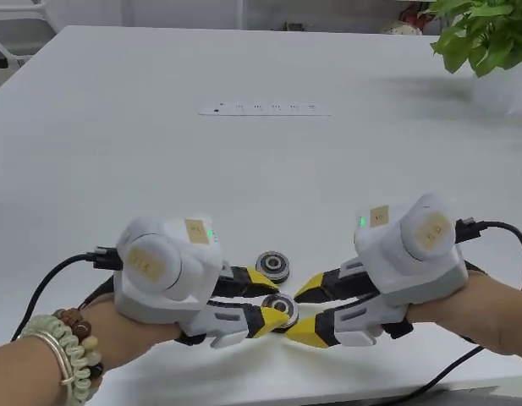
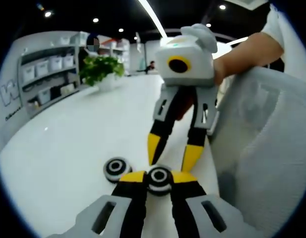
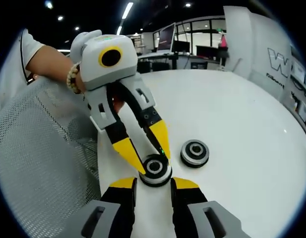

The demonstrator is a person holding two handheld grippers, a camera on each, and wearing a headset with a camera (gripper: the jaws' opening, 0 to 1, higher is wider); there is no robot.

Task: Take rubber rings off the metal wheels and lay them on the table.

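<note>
A black-ringed metal wheel is pinched by the left hand-held gripper; the right hand-held gripper is seen half-open in the left gripper view.

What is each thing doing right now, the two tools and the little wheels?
Near metal wheel with black rubber ring: lying flat, ring on.
Far metal wheel with black rubber ring: flat on the white table, untouched, ring on.
Left white-and-yellow tool: shut on the near wheel.
Right white-and-yellow tool: jaws apart at the near wheel; grip unclear.
</note>
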